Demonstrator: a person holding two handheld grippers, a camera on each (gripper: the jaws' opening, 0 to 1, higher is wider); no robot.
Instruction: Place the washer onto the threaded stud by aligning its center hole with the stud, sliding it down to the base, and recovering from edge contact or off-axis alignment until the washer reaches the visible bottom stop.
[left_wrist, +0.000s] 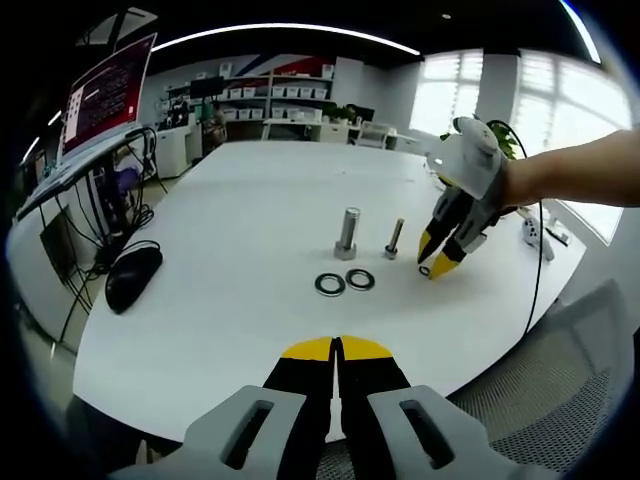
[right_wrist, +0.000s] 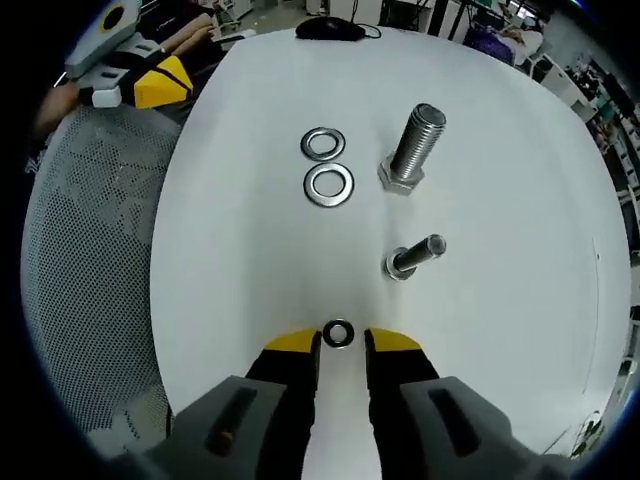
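the small washer lies nearest, flat on the white table, right between the tips of the right gripper, whose jaws stand narrowly apart with a slim gap on each side of the ring; they do not look to be pinching it yet. in the left gripper view the same washer sits at the tips of that gripper, which points down at the table. it reads as thin, stiff metal, light and slick, likely to skate or flip if nudged on its rim, so the sound hold is across its outer edge, the two fingers on opposite sides, hole left free for the stud.

just ahead of the fingertips and a little to the right stands the small stud, threaded end up. farther ahead stands the large bolt, and to the left of it the two large washers lie touching each other. well beyond is a black mouse.

the left gripper hovers over the table's near edge with its jaws pressed together, holding nothing.
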